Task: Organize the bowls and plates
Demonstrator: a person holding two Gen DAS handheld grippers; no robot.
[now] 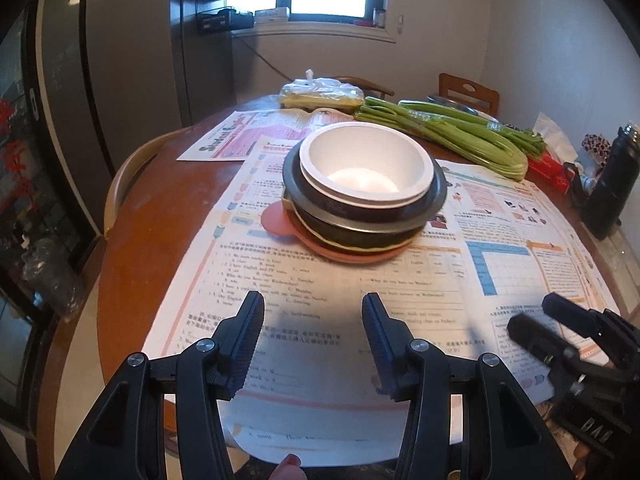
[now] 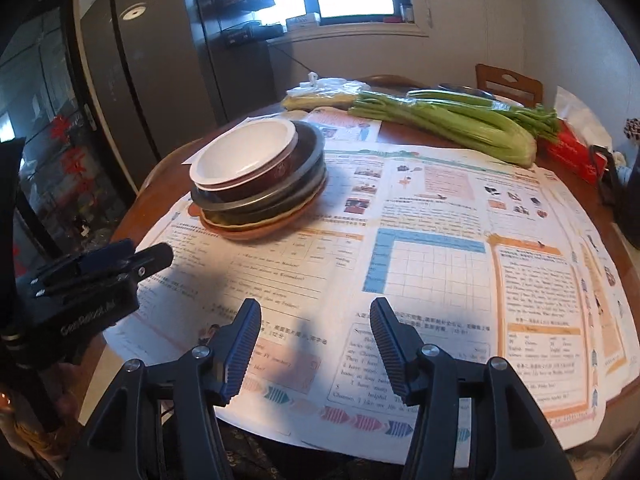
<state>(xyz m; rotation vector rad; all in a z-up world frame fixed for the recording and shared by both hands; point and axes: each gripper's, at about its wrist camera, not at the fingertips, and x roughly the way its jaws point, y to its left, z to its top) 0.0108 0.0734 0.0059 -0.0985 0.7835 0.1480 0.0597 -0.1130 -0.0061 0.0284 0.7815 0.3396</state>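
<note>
Left hand-held gripper open over newspaper, bowl stack ahead.

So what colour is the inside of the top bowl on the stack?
White; the top bowl shows it best in the left wrist view.

A white bowl with a dark red outside tops the stack, over a black bowl, a yellow-rimmed plate and an orange plate. The desk is reddish brown. Printed newspaper shows blue and orange boxes. The celery is green.
</note>
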